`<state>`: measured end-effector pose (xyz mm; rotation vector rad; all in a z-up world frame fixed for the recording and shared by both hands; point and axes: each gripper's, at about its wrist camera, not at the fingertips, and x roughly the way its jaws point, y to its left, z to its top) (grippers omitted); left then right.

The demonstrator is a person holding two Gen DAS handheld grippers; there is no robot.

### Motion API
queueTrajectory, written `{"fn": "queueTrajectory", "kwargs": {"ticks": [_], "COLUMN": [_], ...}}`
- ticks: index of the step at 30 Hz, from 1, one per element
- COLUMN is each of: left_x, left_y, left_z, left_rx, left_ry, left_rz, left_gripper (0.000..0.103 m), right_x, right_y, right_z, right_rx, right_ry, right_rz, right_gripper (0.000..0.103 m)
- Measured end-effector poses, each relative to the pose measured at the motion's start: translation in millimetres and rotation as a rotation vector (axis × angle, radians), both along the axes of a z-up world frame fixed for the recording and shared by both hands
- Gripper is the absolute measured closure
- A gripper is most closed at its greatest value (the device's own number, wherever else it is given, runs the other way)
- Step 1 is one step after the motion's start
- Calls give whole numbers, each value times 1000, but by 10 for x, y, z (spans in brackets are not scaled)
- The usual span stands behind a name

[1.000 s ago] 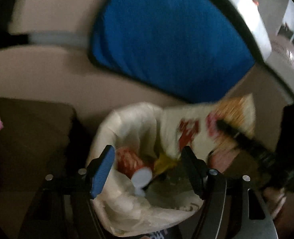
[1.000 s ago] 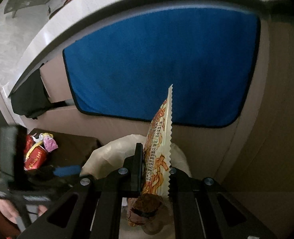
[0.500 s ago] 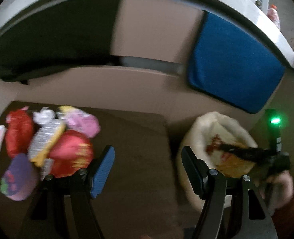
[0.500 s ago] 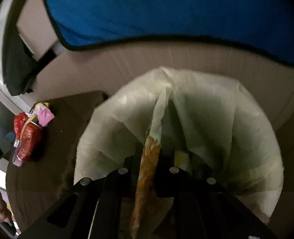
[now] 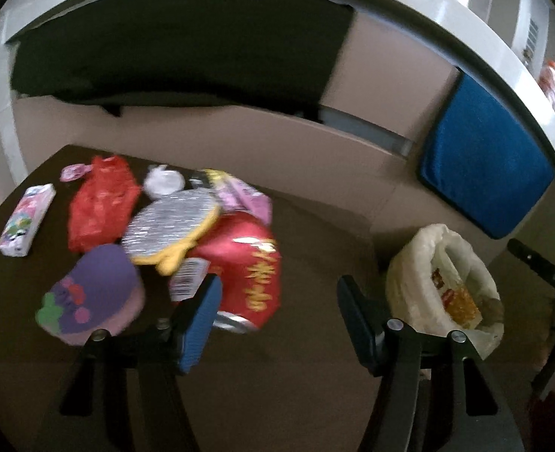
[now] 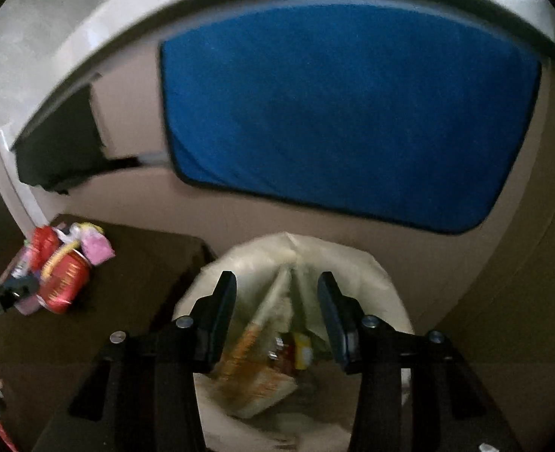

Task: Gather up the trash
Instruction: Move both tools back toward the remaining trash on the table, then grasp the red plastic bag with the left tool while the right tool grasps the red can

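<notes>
A white trash bag point(image 6: 356, 263) stands open beside a dark brown table point(image 5: 315, 233). My right gripper point(image 6: 276, 293) hovers over the bag, its jaws opening, and the orange snack wrapper point(image 6: 255, 369) lies loose inside the bag below them. My left gripper point(image 5: 275, 301) is over the table with nothing between its fingers, its jaws closing a little. Just ahead of its left finger lies a red can point(image 5: 251, 263) in a pile with a red wrapper point(image 5: 100, 199), a silver foil packet point(image 5: 172, 226), a purple cup point(image 5: 93, 293) and a small carton point(image 5: 27, 218). The bag point(image 5: 420, 263) sits to its right.
A blue cushion point(image 6: 345, 113) leans on the beige sofa back behind the bag. A black cloth point(image 5: 179, 49) drapes over the sofa behind the table. A white ledge point(image 5: 409, 11) runs above. The right gripper's handle point(image 5: 545, 267) shows at the left view's right edge.
My right gripper opened and let the orange wrapper drop into the bag, then lifted back. My left gripper swung left from the bag to the trash pile on the table.
</notes>
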<state>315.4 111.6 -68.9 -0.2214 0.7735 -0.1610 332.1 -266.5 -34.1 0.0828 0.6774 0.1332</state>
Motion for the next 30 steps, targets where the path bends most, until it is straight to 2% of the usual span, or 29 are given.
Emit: {"fn": "queueTrajectory", "kwargs": {"ticks": [7,16,20,27,30], "left_x": [-133,-333,-454,-648,-676], "left_y": [631,1305,1583,1928,2073], "left_z": [-73,-278,-336,-365,-392], "left_rx": [-54,-107,-136,-138,-153], "left_ry": [2,33,50,31,28], "left_rz": [66,170,214,240,258], "left_gripper": [39,39,39,39,39], "right_x": [25,197,311,604,697], "right_y": [668,1564,2019,2386,2540], "right_z": [33,-322,-460,-749,-857], "right_rx": [53,216,250,367,364], "right_ry": [-1,123,165,233,262], "right_rz": [136,315,401,388,376], "right_gripper": [61,60,60,59,57]}}
